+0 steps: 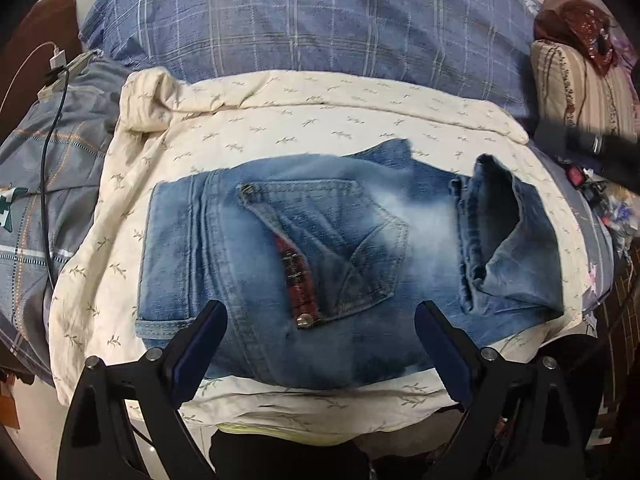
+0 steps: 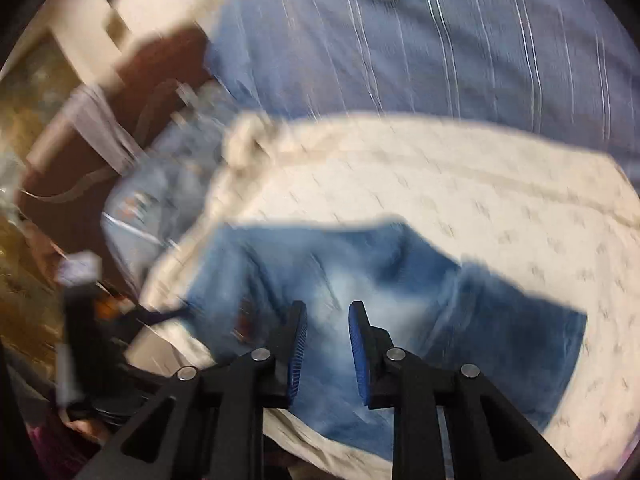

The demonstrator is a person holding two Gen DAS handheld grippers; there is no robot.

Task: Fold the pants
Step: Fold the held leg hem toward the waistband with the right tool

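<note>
Faded blue jeans lie folded into a compact bundle on a cream leaf-print cloth, back pocket up, with the leg hems turned up at the right. My left gripper is open wide and empty, its jaws standing over the near edge of the jeans. In the blurred right wrist view the jeans lie below my right gripper, whose jaws stand a small gap apart with nothing between them. The right gripper shows as a dark blur at the right edge of the left wrist view.
A blue plaid bedcover lies behind the cream cloth. A phone with a charging cable sits at the left. A striped cushion and small clutter sit at the right. The bed's front edge runs just below the jeans.
</note>
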